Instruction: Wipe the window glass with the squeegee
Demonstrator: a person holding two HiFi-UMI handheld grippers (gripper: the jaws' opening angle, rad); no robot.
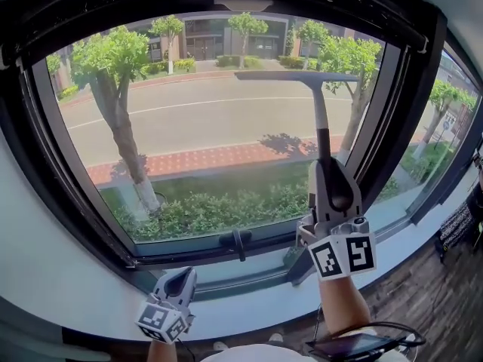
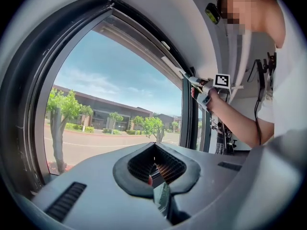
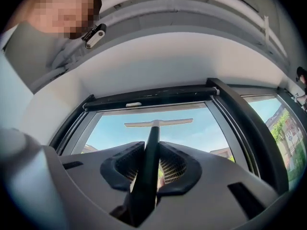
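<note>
Head view: one large pane of glass sits in a dark frame, with one short dark handle at the middle of its lower rail. One squeegee stands upright on the right half of the glass. It is T-shaped: a slim straight shaft rising to a long thin blade that lies level near the top of the pane. The right gripper, pale grey plastic, holds the shaft's lower end. The left gripper hangs low and left, in front of the smooth white sill, well apart from the squeegee. Two marker cubes show, one on each gripper. Outside are a grey road, a red brick path and a green hedge, with one thick pale tree trunk at left and one thinner at right. Dark wooden floor shows at near right.

Left gripper view: the ribbed black fingers are drawn together with nothing between them. Far right, a bare arm raises the right gripper toward the window's upper edge.

Right gripper view: the two ribbed fingers are clamped on the dark, smooth shaft, which runs up to the pale blade lying across the glass just below the top frame, blue sky behind
</note>
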